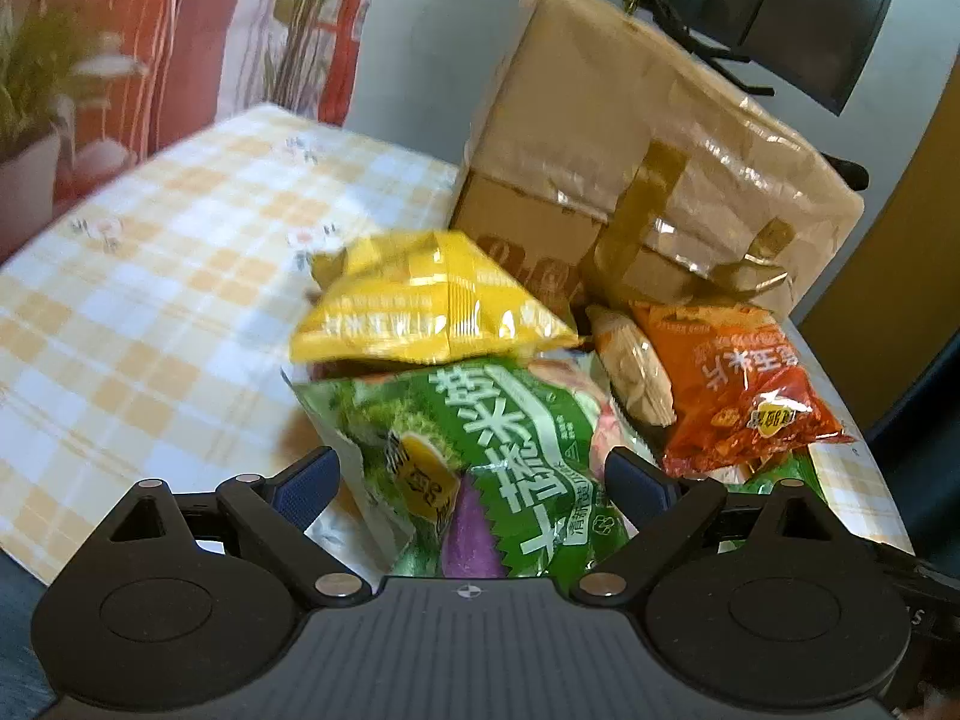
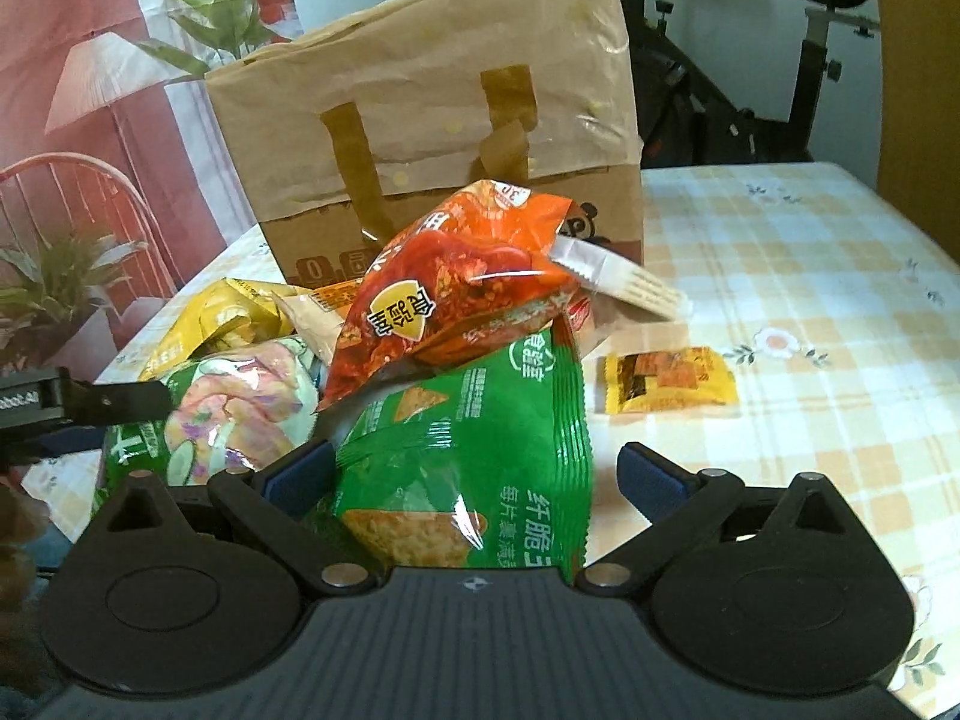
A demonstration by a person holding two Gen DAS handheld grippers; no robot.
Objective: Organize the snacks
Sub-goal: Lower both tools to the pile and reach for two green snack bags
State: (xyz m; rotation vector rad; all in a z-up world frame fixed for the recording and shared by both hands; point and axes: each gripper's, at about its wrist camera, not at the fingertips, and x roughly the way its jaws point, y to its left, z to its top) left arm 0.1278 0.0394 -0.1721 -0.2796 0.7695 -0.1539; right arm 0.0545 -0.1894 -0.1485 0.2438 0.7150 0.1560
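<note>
Glossy, crinkled snack packets heap before a brown paper bag on a yellow-checked tablecloth; left gripper and right gripper, jaws spread, straddle green packets.

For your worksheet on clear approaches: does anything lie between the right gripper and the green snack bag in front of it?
Nothing visible does. The right gripper is open, and the green snack bag already sits between its fingers. However, the orange-red snack bag rests on top of the green bag's far end, so lifting could shift it.
</note>
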